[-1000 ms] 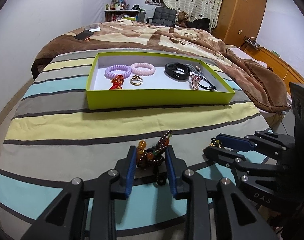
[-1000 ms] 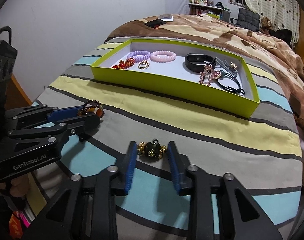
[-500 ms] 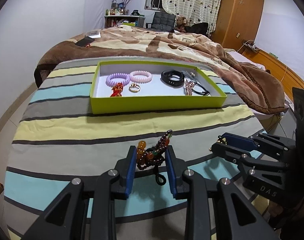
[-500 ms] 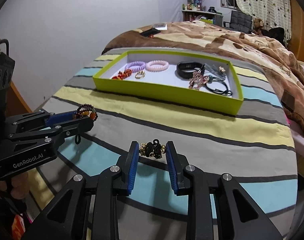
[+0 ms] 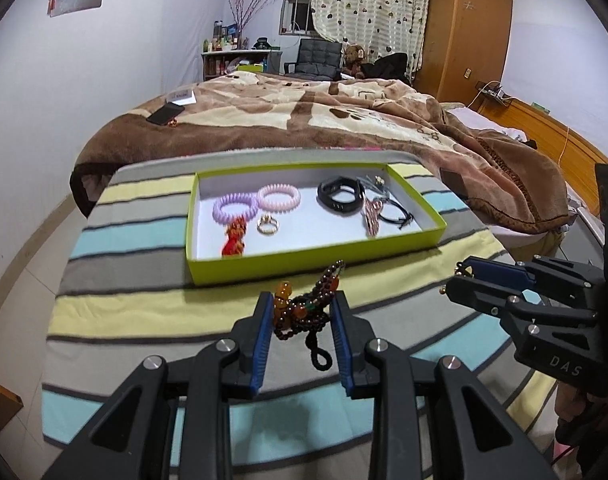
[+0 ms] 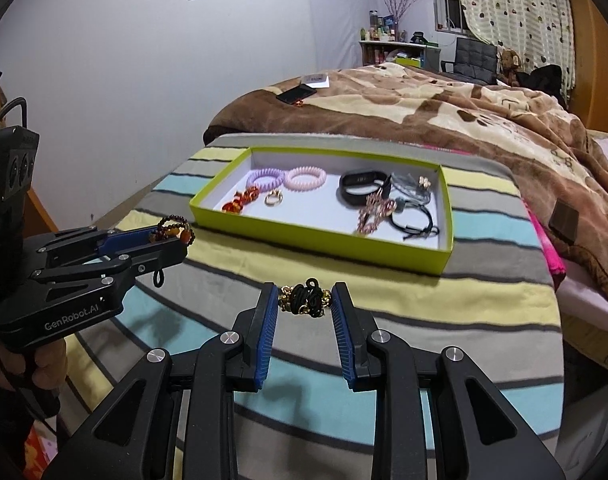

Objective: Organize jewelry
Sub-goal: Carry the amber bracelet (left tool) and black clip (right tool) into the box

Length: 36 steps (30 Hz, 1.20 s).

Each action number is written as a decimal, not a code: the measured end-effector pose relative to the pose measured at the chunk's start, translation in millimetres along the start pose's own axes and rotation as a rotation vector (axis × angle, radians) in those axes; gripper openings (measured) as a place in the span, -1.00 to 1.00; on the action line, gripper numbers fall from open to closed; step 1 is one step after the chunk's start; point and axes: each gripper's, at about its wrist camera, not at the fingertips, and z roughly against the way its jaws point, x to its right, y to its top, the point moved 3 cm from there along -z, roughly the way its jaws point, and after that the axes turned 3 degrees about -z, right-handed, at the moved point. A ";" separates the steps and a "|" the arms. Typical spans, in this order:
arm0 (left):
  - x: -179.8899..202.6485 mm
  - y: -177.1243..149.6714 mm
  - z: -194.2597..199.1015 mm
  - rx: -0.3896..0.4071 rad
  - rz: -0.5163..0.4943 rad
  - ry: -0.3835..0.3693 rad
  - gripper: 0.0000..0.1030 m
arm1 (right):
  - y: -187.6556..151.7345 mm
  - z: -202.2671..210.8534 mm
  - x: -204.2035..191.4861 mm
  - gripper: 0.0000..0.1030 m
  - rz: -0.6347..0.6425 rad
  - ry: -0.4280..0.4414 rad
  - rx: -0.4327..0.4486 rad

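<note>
My left gripper (image 5: 302, 312) is shut on a dark beaded bracelet with amber beads (image 5: 304, 308), held above the striped bedspread; it also shows in the right wrist view (image 6: 174, 230). My right gripper (image 6: 304, 304) is shut on a black cord bracelet with gold beads (image 6: 305, 302), also lifted. A lime-green tray (image 5: 311, 258) lies ahead, holding a purple coil tie (image 5: 235, 208), a pink coil tie (image 5: 279, 197), a gold ring (image 5: 267, 225), a red ornament (image 5: 234, 240), a black band (image 5: 341, 196), a rose-gold clip (image 5: 371, 216) and black cords (image 5: 397, 216).
A brown patterned blanket (image 5: 323, 120) covers the bed beyond the tray, with a phone (image 5: 166, 113) and a white box (image 5: 180, 97) on it. The bed edge drops to the floor on the left (image 5: 32, 248). A wardrobe (image 5: 467, 28) stands at the far right.
Both grippers have risen and drawn back from the bedspread with their bracelets, so the tray looks smaller and farther.
</note>
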 end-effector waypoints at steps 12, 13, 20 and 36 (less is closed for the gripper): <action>-15.9 31.6 -31.9 0.017 -0.005 0.030 -0.42 | 39.9 -27.7 8.3 -0.45 -0.004 0.006 0.019; -17.3 33.5 -35.4 0.015 -0.003 0.030 -0.42 | 43.6 -33.7 10.1 -0.45 -0.008 0.007 0.016; -24.2 40.9 -62.2 -0.009 -0.007 0.041 -0.42 | 55.6 -63.9 15.0 -0.45 0.001 0.002 -0.008; -37.8 41.7 -113.0 -0.092 -0.015 0.044 -0.42 | 61.4 -123.2 28.1 -0.45 -0.012 -0.004 -0.098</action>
